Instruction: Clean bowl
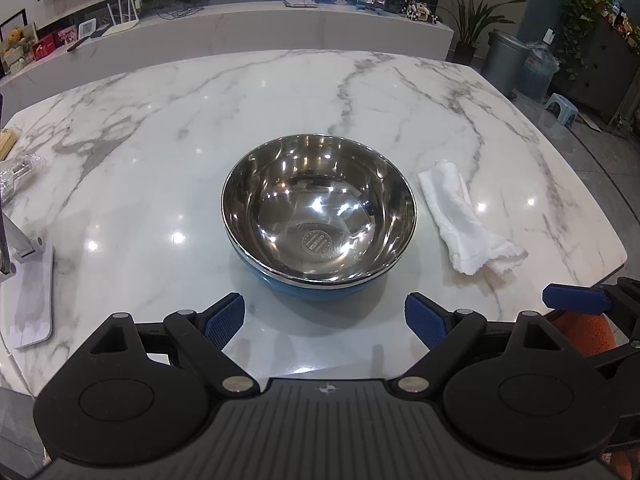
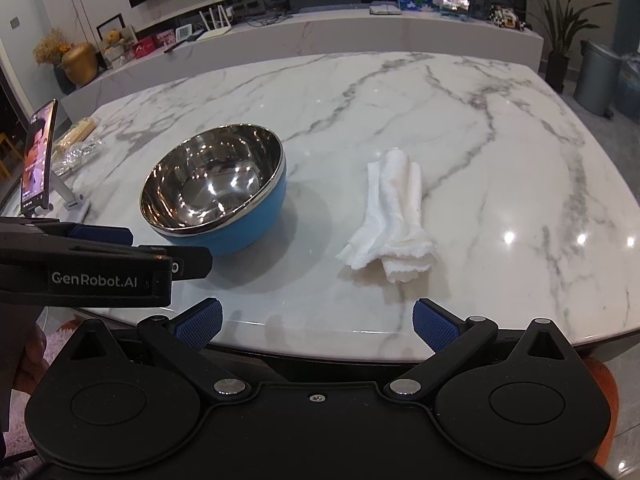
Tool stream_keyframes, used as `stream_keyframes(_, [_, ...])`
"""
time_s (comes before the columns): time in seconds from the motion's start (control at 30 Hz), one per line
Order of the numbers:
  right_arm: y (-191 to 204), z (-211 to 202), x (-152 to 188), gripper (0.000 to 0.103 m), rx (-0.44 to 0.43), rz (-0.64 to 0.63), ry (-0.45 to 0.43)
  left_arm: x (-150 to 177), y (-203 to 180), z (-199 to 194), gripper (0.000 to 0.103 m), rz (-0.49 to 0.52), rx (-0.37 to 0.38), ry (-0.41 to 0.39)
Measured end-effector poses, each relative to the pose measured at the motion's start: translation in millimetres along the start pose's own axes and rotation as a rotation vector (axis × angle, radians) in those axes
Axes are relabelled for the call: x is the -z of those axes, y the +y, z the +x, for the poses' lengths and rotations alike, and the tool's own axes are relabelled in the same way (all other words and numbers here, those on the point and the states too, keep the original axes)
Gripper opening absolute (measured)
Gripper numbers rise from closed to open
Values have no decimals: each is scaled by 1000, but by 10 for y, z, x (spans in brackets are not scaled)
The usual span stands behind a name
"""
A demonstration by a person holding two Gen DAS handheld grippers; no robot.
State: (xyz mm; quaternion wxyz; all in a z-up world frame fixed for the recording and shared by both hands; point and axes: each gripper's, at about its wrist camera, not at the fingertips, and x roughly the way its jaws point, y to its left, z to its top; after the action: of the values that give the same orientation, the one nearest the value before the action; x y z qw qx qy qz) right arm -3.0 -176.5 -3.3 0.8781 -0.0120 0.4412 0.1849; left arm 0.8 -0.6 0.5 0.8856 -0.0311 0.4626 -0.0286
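No wiping has begun, it is judged. The left gripper (image 1: 324,320) is held spread wide and empty, with the steel-lined blue bowl (image 1: 319,210) straight ahead of it on the marble table (image 1: 280,92). The right gripper (image 2: 316,322) is likewise agape, the folded white cloth (image 2: 394,216) ahead and slightly right. Next, the cloth must be pinched and the bowl steadied. A propped phone (image 2: 38,160) is shown only in the right view; the bowl's stamped base only in the left.

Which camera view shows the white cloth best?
The right wrist view: the white cloth lies almost straight ahead, whole, with its folds visible. The left wrist view shows the cloth off to the right of the bowl, more foreshortened.
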Motion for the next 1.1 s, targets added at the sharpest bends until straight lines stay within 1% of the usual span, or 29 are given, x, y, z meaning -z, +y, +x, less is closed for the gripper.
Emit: stream_keyframes(1.1, [8,27,14,102,8,-2,22,3,44,12,87,-14,5,24])
